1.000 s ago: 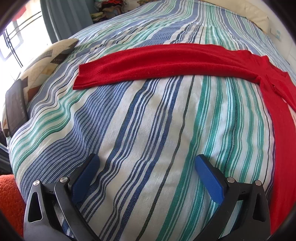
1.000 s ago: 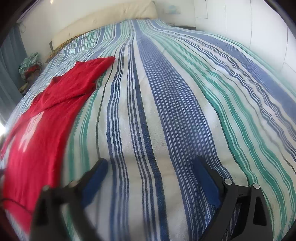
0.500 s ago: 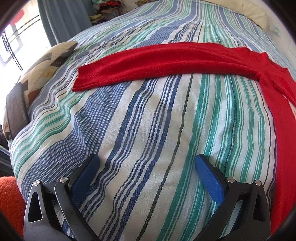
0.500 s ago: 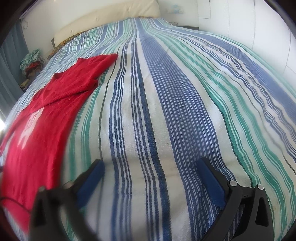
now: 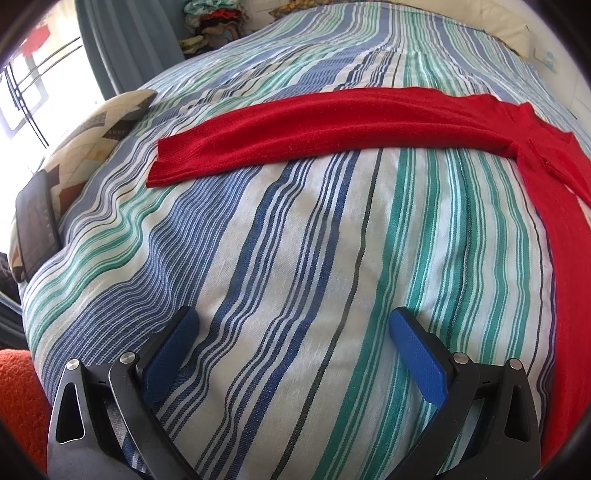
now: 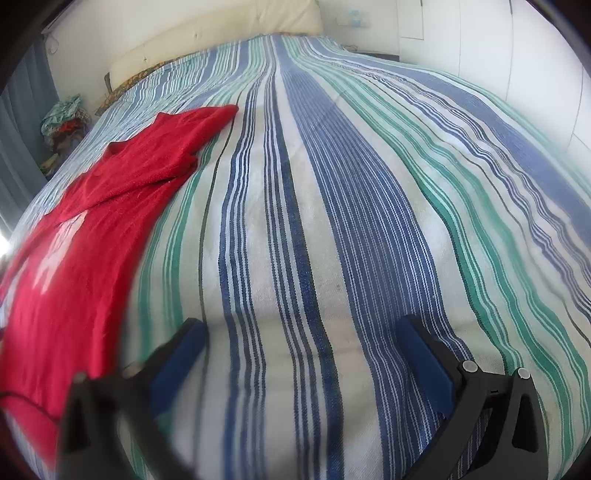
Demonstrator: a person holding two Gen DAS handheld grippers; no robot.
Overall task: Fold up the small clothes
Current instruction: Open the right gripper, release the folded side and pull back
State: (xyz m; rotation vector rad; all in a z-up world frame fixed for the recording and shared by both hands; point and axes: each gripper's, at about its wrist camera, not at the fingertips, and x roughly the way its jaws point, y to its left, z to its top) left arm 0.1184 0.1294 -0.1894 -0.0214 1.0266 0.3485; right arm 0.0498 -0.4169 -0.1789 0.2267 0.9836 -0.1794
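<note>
left wrist view: left gripper (image 5: 293,325) released, blue pads (image 5: 173,349) spread wide, nothing between them, above bare striped bed (image 5: 295,240). red sweater (image 5: 332,125) flat on bed, well ahead of gripper; one sleeve (image 5: 258,140) stretched leftward across the stripes, cuff at left end, body running down the right edge of frame. patterned pillow (image 5: 99,136) at left edge of bed, dark tablet (image 5: 37,221) lying on it. curtain (image 5: 125,44) and clothes pile (image 5: 214,22) beyond bed, top left. orange fabric (image 5: 18,402) at lower left corner.

right wrist view: right gripper (image 6: 303,336) released, pads far apart, empty, above bare bed (image 6: 369,221); left finger blurred. sweater (image 6: 110,206) on left part of bed, left of gripper and apart from it; pale print (image 6: 55,254) on chest, too blurred to read; other sleeve (image 6: 199,122) pointing up and right toward headboard (image 6: 221,40). white wardrobe (image 6: 480,44) at right. clothes pile (image 6: 66,118) at far left.
</note>
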